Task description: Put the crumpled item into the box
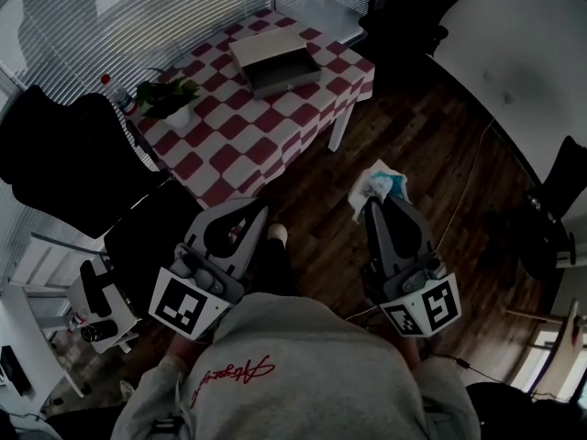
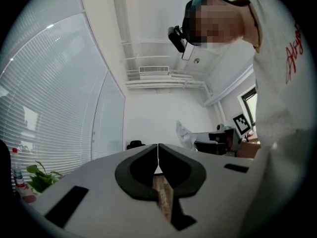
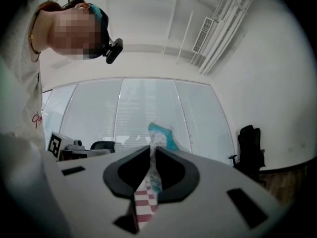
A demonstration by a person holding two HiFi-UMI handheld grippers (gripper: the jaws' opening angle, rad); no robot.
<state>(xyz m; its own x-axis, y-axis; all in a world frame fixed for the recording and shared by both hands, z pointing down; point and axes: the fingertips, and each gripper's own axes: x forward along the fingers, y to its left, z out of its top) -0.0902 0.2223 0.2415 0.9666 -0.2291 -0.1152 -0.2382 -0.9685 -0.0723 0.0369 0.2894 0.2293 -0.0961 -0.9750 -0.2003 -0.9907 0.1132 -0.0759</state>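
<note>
Right tongs (image 1: 378,202): clamped on the wad (image 1: 380,184), centre right of the frame
Left tongs (image 1: 260,211): jaws pressed together, nothing between them
Wad: white and teal, over the floor (image 1: 431,145), well apart from the box
Box (image 1: 275,60): open, on the checkered counter (image 1: 229,145), top centre

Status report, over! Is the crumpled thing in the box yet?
Right tool shut on crumpled wrapper. Left tool shut, empty. Open box on checkered table, wrapper not yet in. Path looks clear.
</note>
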